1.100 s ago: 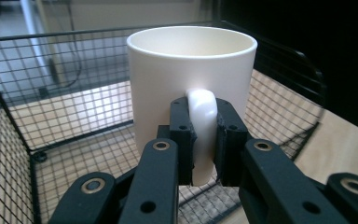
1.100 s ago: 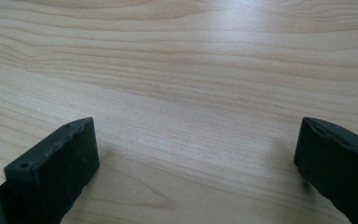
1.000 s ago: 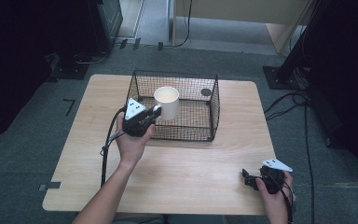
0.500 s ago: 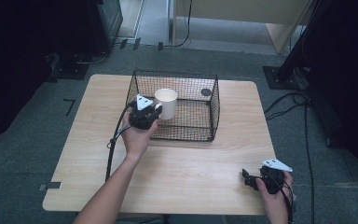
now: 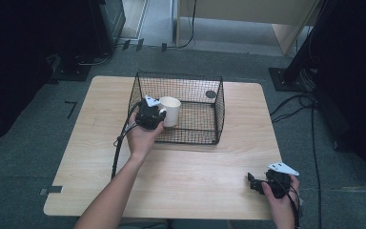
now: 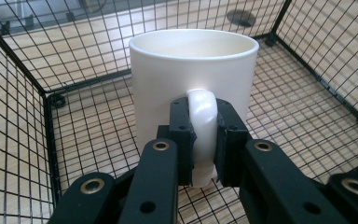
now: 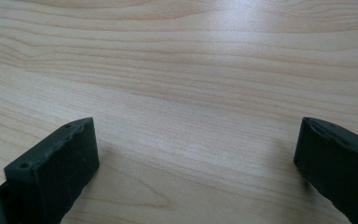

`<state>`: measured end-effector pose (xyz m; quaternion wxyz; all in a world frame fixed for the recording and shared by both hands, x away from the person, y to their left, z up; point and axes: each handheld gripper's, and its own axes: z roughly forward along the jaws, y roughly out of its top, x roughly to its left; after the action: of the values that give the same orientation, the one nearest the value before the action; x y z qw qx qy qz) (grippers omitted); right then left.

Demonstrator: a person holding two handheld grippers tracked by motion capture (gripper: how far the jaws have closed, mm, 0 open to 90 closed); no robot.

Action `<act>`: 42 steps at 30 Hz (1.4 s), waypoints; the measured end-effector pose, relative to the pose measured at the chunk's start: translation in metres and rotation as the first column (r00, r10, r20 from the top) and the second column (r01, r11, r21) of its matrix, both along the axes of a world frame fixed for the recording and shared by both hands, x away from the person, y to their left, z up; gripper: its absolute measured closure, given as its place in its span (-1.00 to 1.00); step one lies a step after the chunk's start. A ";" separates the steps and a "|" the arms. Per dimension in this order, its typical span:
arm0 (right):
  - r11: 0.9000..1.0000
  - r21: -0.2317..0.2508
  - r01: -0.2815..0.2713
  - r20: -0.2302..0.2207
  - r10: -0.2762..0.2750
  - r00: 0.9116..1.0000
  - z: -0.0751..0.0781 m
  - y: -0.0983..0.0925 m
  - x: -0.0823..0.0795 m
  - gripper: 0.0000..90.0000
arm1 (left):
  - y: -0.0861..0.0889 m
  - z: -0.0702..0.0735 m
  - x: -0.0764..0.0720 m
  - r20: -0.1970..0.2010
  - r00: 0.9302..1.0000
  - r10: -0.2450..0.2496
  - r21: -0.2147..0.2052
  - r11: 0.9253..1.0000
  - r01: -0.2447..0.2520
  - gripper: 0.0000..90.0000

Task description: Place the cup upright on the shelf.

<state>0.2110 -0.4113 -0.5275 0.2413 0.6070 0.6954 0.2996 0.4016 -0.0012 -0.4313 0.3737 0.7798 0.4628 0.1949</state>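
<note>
A white mug (image 5: pixel 170 110) stands upright inside a black wire basket (image 5: pixel 217 112) on the wooden table. My left gripper (image 5: pixel 158 113) reaches over the basket's left wall and is shut on the mug's handle (image 6: pixel 202 130); in the left gripper view the two black jaws clamp the handle from both sides, with the mug's body (image 6: pixel 193 70) just beyond. My right gripper (image 5: pixel 253 182) rests near the table's front right corner, held in a hand. In the right gripper view its jaws stand wide apart over bare wood, with nothing between them.
A small dark round object (image 5: pixel 210 94) lies at the basket's far right corner. The basket's mesh walls (image 6: pixel 14 116) surround the mug closely on the left. The table edge (image 5: pixel 286 191) runs right beside the right hand. Cables (image 5: pixel 310 114) trail on the floor to the right.
My left gripper has moved right and forward with the mug, carrying it deeper over the basket's left side and lower. The right gripper has stayed put.
</note>
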 end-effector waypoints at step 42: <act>1.000 -0.001 -0.002 0.000 0.002 1.000 0.000 0.000 0.000 -1.00 | 0.005 0.006 -0.007 -0.033 0.999 -0.026 0.024 0.999 0.027 0.90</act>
<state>0.2112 -0.4114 -0.5275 0.2413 0.6061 0.6961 0.2998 0.3943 0.0035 -0.4256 0.3591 0.7936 0.4558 0.1831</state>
